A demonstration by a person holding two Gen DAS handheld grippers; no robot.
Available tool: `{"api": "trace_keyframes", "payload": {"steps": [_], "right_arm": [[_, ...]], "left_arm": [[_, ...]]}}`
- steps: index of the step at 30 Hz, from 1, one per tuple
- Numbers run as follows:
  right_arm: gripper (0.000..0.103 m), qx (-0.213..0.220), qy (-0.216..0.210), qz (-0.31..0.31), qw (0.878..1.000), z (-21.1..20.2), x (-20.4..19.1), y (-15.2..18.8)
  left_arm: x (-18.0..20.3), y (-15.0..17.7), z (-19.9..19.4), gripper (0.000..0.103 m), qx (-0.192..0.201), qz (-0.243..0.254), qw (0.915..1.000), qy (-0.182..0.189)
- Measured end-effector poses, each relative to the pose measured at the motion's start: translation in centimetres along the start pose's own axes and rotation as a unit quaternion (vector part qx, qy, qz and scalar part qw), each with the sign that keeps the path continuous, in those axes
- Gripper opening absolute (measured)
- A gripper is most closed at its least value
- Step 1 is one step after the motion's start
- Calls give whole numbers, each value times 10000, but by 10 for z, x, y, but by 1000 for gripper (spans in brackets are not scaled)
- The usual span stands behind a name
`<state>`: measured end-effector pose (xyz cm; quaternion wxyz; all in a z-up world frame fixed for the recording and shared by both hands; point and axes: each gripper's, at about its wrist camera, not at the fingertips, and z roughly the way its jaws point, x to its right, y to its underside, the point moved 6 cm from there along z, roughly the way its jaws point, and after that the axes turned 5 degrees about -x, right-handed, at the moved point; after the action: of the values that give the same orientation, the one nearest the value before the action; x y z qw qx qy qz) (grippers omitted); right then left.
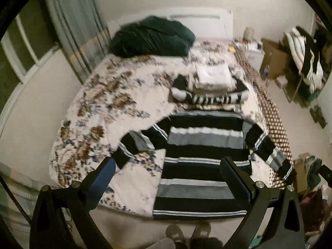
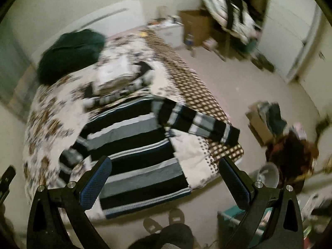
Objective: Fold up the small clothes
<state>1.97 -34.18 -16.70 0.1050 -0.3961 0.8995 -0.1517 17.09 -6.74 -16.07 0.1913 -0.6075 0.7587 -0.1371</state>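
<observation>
A black, grey and white striped long-sleeved sweater (image 1: 205, 145) lies flat on the bed's near end, hem toward me and both sleeves spread out. It also shows in the right wrist view (image 2: 132, 145). My left gripper (image 1: 168, 172) is open and empty, held above the sweater's lower half. My right gripper (image 2: 164, 174) is open and empty, above the sweater's right hem corner and the bed edge. Both views are blurred.
The bed has a floral cover (image 1: 99, 108). A stack of folded clothes (image 1: 213, 81) sits behind the sweater, and a dark green bundle (image 1: 151, 37) lies at the head. Cardboard boxes (image 2: 261, 122) and clutter stand on the floor to the right. My feet (image 2: 166, 222) are at the bed's foot.
</observation>
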Motion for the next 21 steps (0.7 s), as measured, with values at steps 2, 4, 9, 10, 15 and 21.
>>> {"api": "trace_keyframes", "payload": {"steps": [2, 4, 9, 10, 15, 21], "right_arm": [[103, -129, 78, 324, 9994, 42, 25, -9], [103, -291, 162, 689, 9971, 88, 51, -18], [103, -748, 13, 1651, 9834, 210, 123, -25], [103, -826, -5, 1788, 9804, 233, 136, -26], [103, -1170, -113, 2671, 9565, 349, 204, -12], [103, -1241, -393, 4229, 8968, 459, 285, 28]], "left_arm": [[14, -4, 28, 103, -149, 59, 9999, -3], [34, -6, 60, 103, -351, 161, 9992, 66], [89, -6, 149, 103, -787, 458, 9958, -85], [96, -5, 159, 103, -852, 474, 9952, -129], [149, 7, 234, 103, -1411, 565, 9880, -256], [214, 31, 310, 103, -1996, 981, 9747, -231]]}}
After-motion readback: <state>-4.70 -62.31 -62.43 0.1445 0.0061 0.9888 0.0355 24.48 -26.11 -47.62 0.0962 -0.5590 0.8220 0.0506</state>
